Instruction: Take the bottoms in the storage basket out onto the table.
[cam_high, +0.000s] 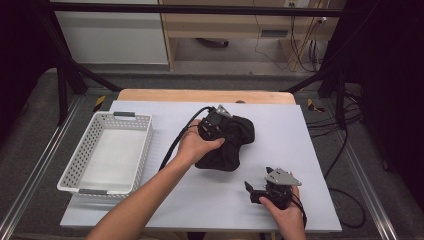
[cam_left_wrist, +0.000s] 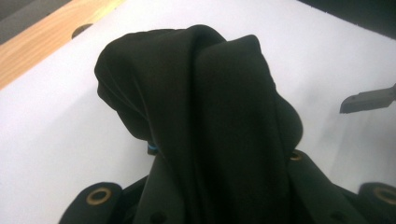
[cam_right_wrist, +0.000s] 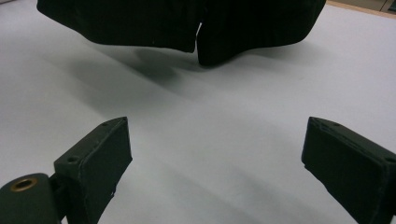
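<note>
A bunched black cloth (cam_high: 227, 145) hangs partly lifted over the middle of the white table sheet (cam_high: 165, 195). My left gripper (cam_high: 222, 129) is shut on the cloth's upper folds, held from the left by a hand. In the left gripper view the black cloth (cam_left_wrist: 205, 116) drapes over the jaws and hides them. My right gripper (cam_high: 256, 192) rests low near the table's front right, open, with nothing between its fingers. In the right gripper view the cloth's lower edge (cam_right_wrist: 187, 23) hangs just above the sheet, beyond my right gripper (cam_right_wrist: 215, 163).
A white perforated basket (cam_high: 107, 152) stands empty at the left of the sheet. The wooden table edge (cam_high: 205, 95) runs along the back. Cables (cam_high: 340, 150) lie right of the table. A black frame post (cam_high: 62, 85) stands at the back left.
</note>
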